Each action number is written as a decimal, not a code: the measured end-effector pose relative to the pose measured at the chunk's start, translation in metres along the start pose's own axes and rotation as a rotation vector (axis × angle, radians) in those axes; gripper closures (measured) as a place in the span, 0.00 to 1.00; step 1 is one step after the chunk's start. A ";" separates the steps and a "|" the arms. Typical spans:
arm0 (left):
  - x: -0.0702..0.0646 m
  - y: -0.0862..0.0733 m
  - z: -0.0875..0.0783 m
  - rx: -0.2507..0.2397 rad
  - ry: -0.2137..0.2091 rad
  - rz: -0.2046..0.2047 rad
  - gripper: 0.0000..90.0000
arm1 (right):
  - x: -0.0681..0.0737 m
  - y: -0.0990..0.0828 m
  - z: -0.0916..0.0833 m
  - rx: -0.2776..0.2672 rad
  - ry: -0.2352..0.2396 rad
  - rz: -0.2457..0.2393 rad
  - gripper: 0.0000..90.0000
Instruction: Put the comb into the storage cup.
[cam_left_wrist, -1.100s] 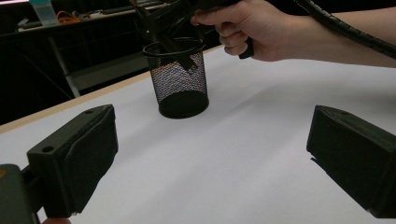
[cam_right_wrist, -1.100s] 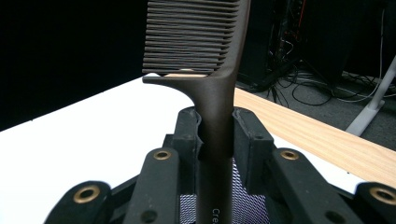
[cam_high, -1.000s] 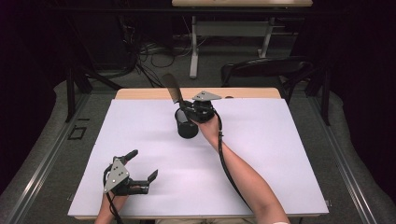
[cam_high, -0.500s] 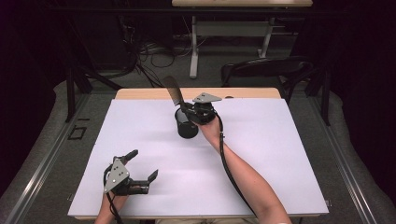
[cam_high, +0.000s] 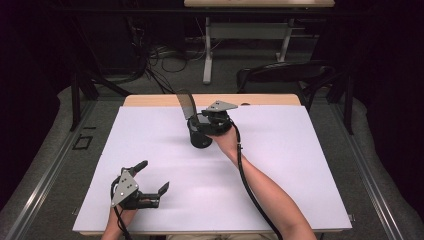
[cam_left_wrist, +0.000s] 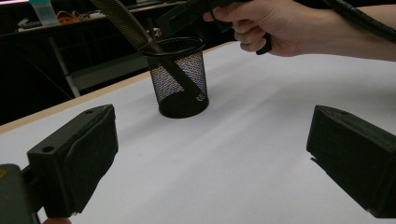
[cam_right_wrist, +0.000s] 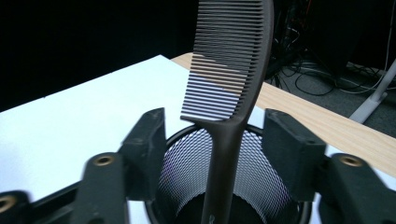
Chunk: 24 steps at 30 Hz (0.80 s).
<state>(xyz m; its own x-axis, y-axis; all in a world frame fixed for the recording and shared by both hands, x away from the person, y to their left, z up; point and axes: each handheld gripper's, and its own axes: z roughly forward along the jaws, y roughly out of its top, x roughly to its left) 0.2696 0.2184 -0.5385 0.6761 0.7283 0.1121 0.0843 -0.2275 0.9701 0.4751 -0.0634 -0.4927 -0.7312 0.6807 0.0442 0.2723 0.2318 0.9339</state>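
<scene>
Between the just-opened right claw (cam_right_wrist: 212, 140) jaws, comb (cam_right_wrist: 229, 60) in mesh cup (cam_right_wrist: 187, 182)

Dark rm, grey floor (cam_high: 395, 165), cables (cam_high: 165, 60), 2nd desk (cam_high: 250, 20) behind.

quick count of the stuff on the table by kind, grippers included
comb: 1
mesh cup: 1
grippers: 2, the left gripper and the right gripper
total: 4
</scene>
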 end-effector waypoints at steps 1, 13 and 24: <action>0.000 0.000 0.000 0.000 0.000 0.000 0.02 | 0.000 0.001 -0.002 0.007 0.012 -0.005 0.38; 0.000 0.000 0.001 0.006 -0.003 0.004 0.02 | -0.008 0.003 -0.027 0.083 0.062 -0.004 0.17; -0.001 0.001 0.001 0.005 -0.002 0.004 0.02 | -0.010 -0.001 -0.049 0.124 0.103 -0.013 0.10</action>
<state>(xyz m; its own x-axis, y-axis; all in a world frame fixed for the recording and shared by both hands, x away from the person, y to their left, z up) 0.2700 0.2166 -0.5382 0.6782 0.7257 0.1159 0.0851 -0.2342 0.9685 0.4508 -0.1045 -0.4768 -0.7934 0.6042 0.0746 0.3331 0.3283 0.8839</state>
